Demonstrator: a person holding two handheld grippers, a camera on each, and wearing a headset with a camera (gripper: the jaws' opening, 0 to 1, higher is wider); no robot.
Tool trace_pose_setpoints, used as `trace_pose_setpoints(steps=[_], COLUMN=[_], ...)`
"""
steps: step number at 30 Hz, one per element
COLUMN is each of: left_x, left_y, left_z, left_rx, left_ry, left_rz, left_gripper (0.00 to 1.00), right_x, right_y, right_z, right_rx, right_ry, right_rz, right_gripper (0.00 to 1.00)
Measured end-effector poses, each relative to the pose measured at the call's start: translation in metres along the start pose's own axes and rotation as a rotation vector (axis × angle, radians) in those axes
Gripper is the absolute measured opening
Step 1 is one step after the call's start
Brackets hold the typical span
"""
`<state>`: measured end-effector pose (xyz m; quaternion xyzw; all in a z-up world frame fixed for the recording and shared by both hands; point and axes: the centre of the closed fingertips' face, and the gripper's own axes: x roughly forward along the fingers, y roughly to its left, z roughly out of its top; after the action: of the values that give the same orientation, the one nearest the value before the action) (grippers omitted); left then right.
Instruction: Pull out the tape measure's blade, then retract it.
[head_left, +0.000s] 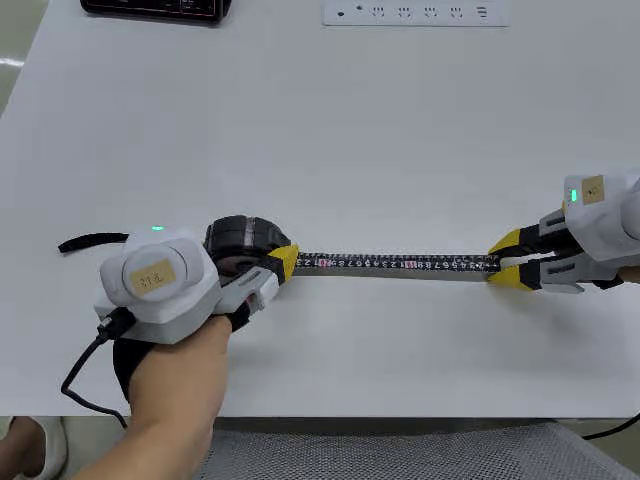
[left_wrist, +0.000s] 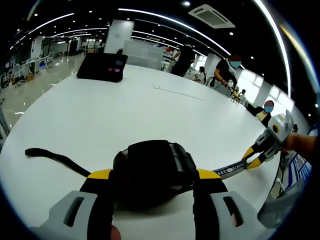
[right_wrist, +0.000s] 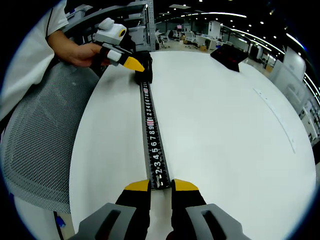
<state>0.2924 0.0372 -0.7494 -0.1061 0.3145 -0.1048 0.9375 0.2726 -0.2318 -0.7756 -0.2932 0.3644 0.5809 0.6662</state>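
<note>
Head view: left gripper (head_left: 272, 268) clamps tape measure case (head_left: 240, 238) as anchor near worktop's (head_left: 350, 150) front edge; right gripper (head_left: 508, 262) pinches blade tip (head_left: 487, 265), holding it taut.

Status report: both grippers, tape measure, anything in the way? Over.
Left gripper shut on round black tape measure case. Right gripper shut on end of dark numbered blade, drawn out flat on white table. White power strip far off, nothing blocking.
</note>
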Motion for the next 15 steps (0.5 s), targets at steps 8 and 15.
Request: trace_pose_setpoints(steps=[8, 15], left_x=[0.0002, 0.0018], left_y=[0.0001, 0.0010], left_z=[0.0000, -0.0001], left_rx=[-0.013, -0.024], left_ry=[-0.008, -0.008], left_rz=[-0.007, -0.010], left_gripper=[0.60, 0.60], right_x=[0.0001, -0.0001], right_y=[-0.0007, -0.0008], right_z=[-0.0010, -0.0010], right_rx=[0.010, 0.016], right_ry=[0.003, 0.002], right_rz=[-0.002, -0.001], right_gripper=[0.12, 0.11])
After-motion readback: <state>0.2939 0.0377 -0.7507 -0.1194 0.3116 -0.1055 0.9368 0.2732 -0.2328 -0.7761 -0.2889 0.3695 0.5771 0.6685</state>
